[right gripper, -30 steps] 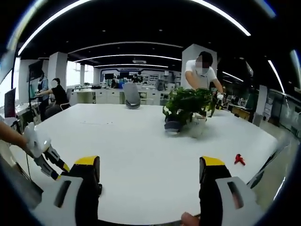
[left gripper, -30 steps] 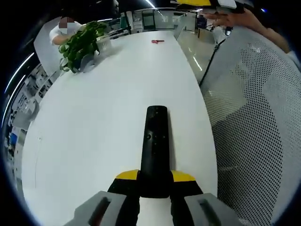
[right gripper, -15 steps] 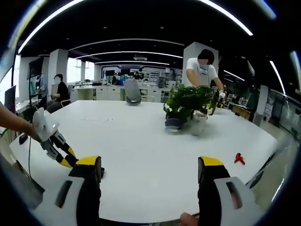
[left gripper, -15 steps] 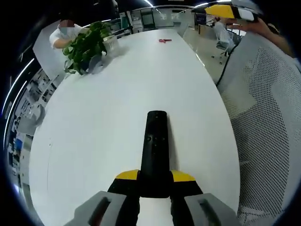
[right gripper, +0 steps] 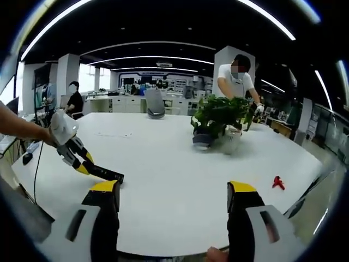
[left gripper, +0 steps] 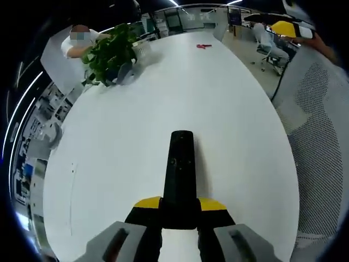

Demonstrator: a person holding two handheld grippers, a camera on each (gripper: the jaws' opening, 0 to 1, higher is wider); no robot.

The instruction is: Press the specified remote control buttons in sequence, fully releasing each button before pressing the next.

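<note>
One black remote control (left gripper: pixel 179 174) sits clamped in the left gripper (left gripper: pixel 180 213), pointing toward 12 o'clock over the white table (left gripper: pixel 136 142). The right gripper (right gripper: pixel 172 204) hangs with its jaws spread wide, nothing between them. One potted plant (right gripper: pixel 221 123) stands at 1 o'clock, one small red object (right gripper: pixel 278 183) lies at 3 o'clock. Three people are about the open office.

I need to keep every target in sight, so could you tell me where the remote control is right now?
The remote control is clamped in the left gripper, pointing out over the white table; in the right gripper view it is at the left.
</note>
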